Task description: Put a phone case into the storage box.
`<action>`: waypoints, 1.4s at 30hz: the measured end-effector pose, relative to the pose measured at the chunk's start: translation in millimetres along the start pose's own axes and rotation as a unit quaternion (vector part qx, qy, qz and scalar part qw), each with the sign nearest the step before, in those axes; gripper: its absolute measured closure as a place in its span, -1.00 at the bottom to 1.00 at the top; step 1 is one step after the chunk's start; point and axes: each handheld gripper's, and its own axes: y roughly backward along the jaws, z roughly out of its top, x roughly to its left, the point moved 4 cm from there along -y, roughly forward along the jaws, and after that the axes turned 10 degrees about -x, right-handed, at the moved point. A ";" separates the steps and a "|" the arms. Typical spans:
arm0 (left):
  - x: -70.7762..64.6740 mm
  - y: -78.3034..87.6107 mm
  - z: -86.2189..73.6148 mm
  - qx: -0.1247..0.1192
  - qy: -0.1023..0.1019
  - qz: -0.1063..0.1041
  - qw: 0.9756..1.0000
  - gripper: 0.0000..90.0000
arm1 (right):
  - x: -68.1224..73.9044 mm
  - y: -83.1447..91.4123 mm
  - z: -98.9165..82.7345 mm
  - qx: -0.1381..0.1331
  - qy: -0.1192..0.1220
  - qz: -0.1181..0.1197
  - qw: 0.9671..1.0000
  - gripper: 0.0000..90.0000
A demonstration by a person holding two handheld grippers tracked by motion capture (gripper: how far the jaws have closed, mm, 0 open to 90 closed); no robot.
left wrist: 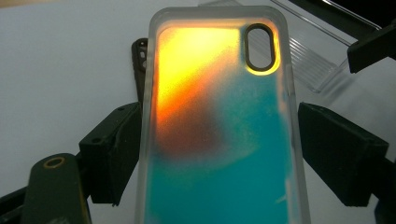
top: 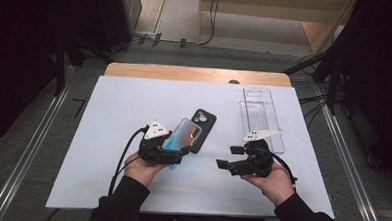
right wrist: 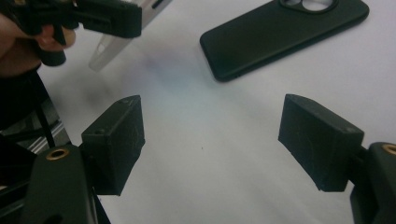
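My left gripper [top: 174, 150] is shut on the lower part of a translucent phone case [top: 184, 135] with an orange-to-teal back, and holds it tilted above the white mat. In the left gripper view the case [left wrist: 219, 116] stands between both black jaws, camera cutout at the top right. A black phone [top: 203, 127] lies face down on the mat just behind the case, and it also lies at the top of the right gripper view [right wrist: 285, 32]. My right gripper [top: 228, 157] hovers to the right, pointing left, open with nothing between its jaws [right wrist: 210, 144].
A clear plastic packaging tray [top: 262, 117] lies at the mat's back right, near my right hand. The white mat [top: 113, 117] covers most of a wooden table [top: 195, 73]. Metal rails and cables run along the floor on both sides.
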 end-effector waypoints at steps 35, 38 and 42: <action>-10.7 1.1 -7.0 -0.131 -0.007 0.028 0.991 -0.63 | 18.6 -44.8 78.5 -0.044 -0.045 0.010 0.998 -0.56; -11.9 1.3 -6.8 -0.134 -0.018 0.035 0.990 -0.63 | 17.7 -50.0 80.4 -0.042 -0.053 0.012 0.998 -0.56; -14.4 0.4 -7.8 -0.134 -0.026 0.037 0.990 -0.63 | 14.8 -57.7 80.3 -0.034 -0.066 0.015 0.997 -0.53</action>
